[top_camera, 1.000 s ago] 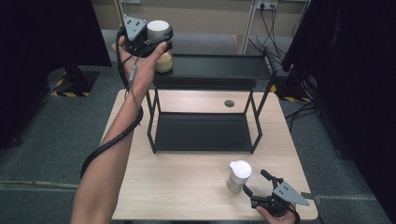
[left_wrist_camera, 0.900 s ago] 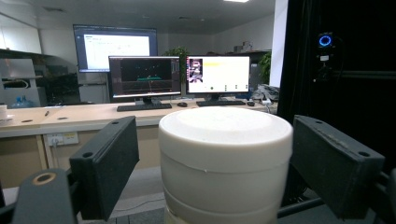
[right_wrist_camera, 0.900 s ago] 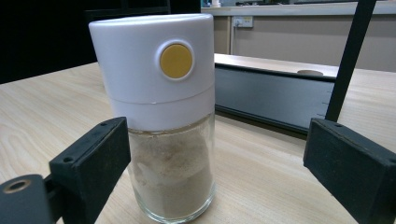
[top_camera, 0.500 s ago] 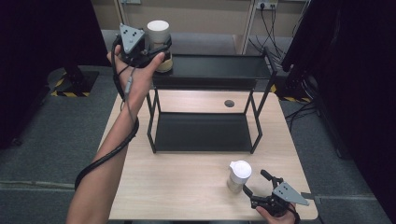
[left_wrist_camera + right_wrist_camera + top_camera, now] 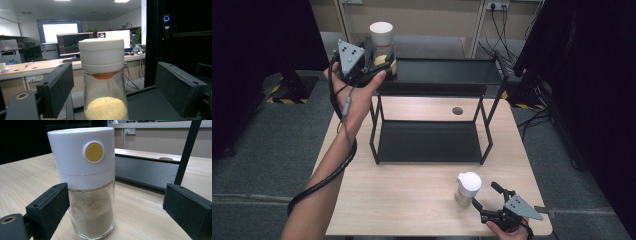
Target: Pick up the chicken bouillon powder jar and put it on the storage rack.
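Noted yellow-grain jar [image 5: 381,42] upright on top shelf of black rack [image 5: 437,90], at its left far corner, white cap on. Judged it parked there as a stored item, or just being set down or about to be lifted; couldn't tell which. Saw left gripper [image 5: 373,67] level with jar, jaws spread, one on each side of the glass, a clear gap on both sides in left gripper view, so not pinching anything. Read that as bracketing the jar without contact.

Noted second jar, a shaker [image 5: 468,189] with pale powder, white top and yellow button, upright on wooden table [image 5: 402,195], in front of rack, toward right near edge. Saw right gripper [image 5: 486,196] low at table edge, jaws spread wide around shaker, nearer one jaw in right gripper view but apart from both. Judged it lined up for a grasp, not yet closed.

Pose: left arm stretched far forward and up over table's left side, hand wrapped under gripper, grey plate facing up, cable trailing down along forearm. Right hand tucked at bottom edge of high view, gripper held low, aimed forward-left at shaker.
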Available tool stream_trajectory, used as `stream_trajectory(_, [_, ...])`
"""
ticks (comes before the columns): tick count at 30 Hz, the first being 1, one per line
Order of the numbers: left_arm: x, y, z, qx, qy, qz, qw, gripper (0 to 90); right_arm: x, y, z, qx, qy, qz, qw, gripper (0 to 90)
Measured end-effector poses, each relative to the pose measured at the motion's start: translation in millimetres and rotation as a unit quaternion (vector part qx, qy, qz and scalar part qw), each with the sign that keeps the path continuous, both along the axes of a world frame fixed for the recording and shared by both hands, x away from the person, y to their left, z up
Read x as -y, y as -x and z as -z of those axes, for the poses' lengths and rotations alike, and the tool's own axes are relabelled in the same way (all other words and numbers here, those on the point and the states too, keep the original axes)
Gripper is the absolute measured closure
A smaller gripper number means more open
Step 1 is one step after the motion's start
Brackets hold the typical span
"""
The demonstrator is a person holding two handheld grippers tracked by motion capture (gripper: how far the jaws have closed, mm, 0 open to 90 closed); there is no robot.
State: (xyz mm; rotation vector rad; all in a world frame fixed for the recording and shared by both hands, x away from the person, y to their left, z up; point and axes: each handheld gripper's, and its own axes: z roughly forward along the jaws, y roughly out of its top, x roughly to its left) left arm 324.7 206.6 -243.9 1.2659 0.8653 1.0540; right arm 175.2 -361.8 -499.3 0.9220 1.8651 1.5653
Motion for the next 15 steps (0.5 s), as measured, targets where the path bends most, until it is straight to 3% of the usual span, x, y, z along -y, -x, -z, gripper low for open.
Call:
stream_trajectory(3, [0.6,3.6,3.7,0.000,-0.007,-0.002,1.0000,14.7,-0.1,0.3,0.1,0.000,-0.001,0.001,1.0000,7.0])
stream_trajectory(15, [-4.2,12.0,20.5,-0.006,0.001,0.006,1.0000,14.7,0.3,0.0,0.4,0.001,-0.001,0.000,1.0000,7.0])
